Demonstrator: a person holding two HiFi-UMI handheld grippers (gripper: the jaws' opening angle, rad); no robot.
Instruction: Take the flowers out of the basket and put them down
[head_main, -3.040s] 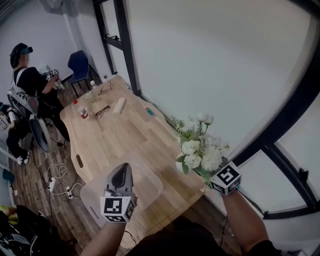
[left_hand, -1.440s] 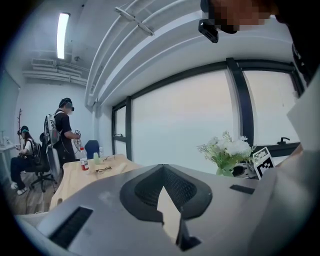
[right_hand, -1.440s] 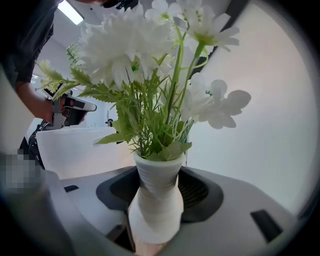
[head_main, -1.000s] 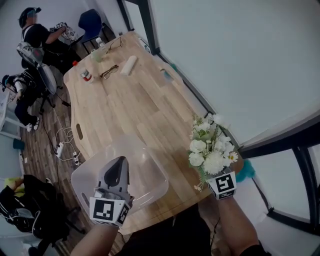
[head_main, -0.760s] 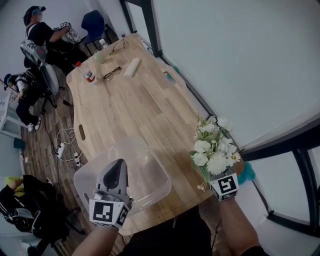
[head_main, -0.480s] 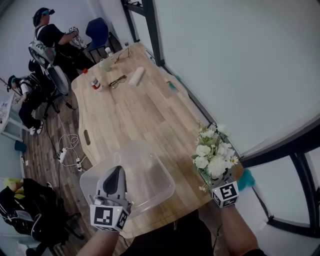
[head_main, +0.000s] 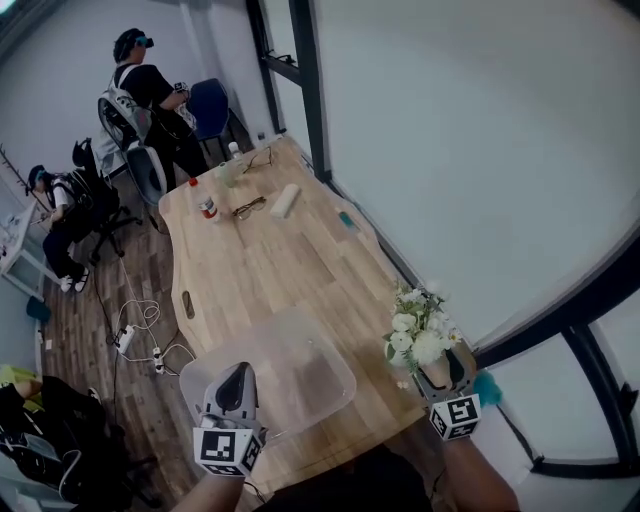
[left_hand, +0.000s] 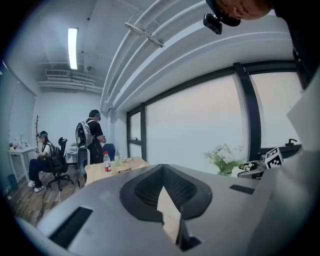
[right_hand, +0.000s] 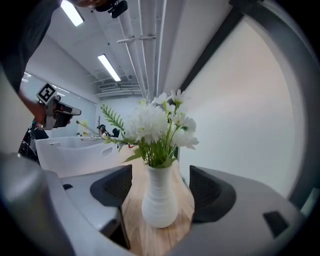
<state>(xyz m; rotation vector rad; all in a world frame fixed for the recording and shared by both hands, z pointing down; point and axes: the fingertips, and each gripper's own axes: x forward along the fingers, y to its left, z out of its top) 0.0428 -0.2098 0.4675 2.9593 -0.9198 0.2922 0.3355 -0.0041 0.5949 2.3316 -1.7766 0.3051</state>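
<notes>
Head view: see the flowers upright at the near right corner of the wooden table, out of the clear plastic basket and just beside it on its right. Find the right gripper at the foot of the bouquet and the left gripper over the basket's near rim. Left gripper view: read jaws pressed together with nothing between them, only a sliver of tabletop past the tips; spot the flowers off to the right. Right gripper view: read jaws spread, with the white ribbed vase standing on the wood between them, a gap on each side and no pad contact visible. Judge the placement step as done bar the exit: flowers down, grip let go. Next, probably: pull the right gripper straight back along its own axis, keeping jaws wide so neither pad clips the vase. Narrow base, top-heavy bouquet, near the table edge, so expect a tip-over from any sideways nudge.
</notes>
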